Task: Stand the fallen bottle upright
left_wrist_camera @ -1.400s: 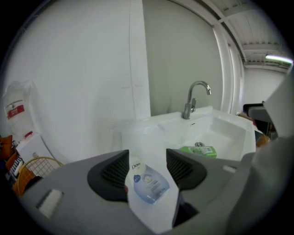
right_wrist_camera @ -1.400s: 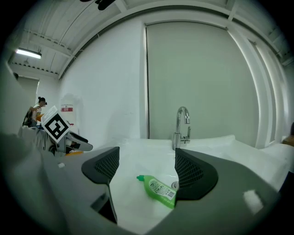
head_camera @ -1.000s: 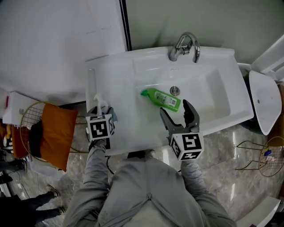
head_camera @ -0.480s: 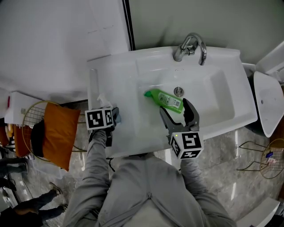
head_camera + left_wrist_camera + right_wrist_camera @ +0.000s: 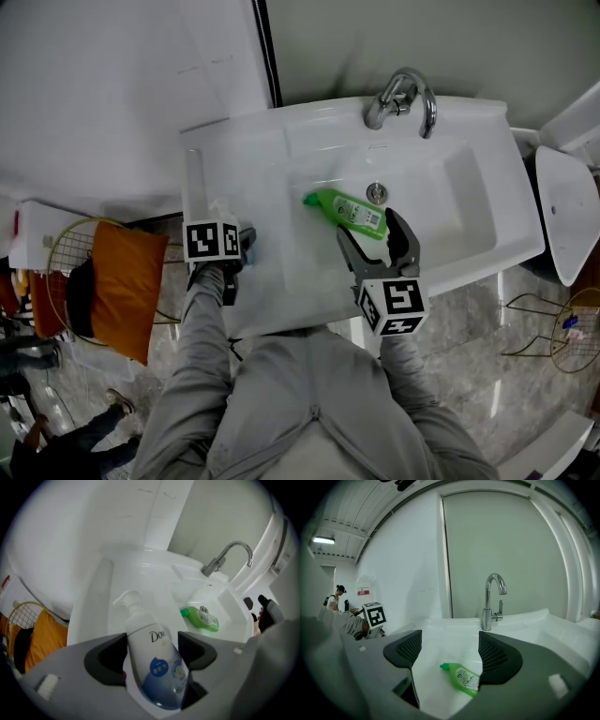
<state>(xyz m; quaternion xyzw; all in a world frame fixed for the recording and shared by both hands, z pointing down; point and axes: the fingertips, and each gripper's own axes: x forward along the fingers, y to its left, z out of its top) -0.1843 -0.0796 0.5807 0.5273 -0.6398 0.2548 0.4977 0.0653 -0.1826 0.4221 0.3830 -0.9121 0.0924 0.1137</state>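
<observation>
A green bottle (image 5: 345, 210) (image 5: 461, 678) (image 5: 201, 618) lies on its side in the white sink basin (image 5: 441, 202), cap pointing left. My right gripper (image 5: 370, 230) (image 5: 447, 651) hangs open over the basin's near side, with the green bottle just beyond its fingertips and nothing held. A white pump bottle (image 5: 152, 658) sits between the jaws of my left gripper (image 5: 225, 248) (image 5: 152, 651) on the sink's left ledge (image 5: 202, 178), pump head pointing towards the wall. Those jaws have just been opening and stand wide beside the bottle without squeezing it. In the head view the marker cube hides most of that bottle.
A chrome faucet (image 5: 401, 97) rises at the back of the sink, with the drain (image 5: 377, 192) below it. Left of the sink stands a wire basket with orange cloth (image 5: 122, 281). A white fixture (image 5: 567, 216) is at the right. A person (image 5: 335, 597) stands far off.
My left gripper has tipped further down over the left ledge, and its cube now covers more of the white pump bottle. The right gripper and the green bottle have stayed put.
</observation>
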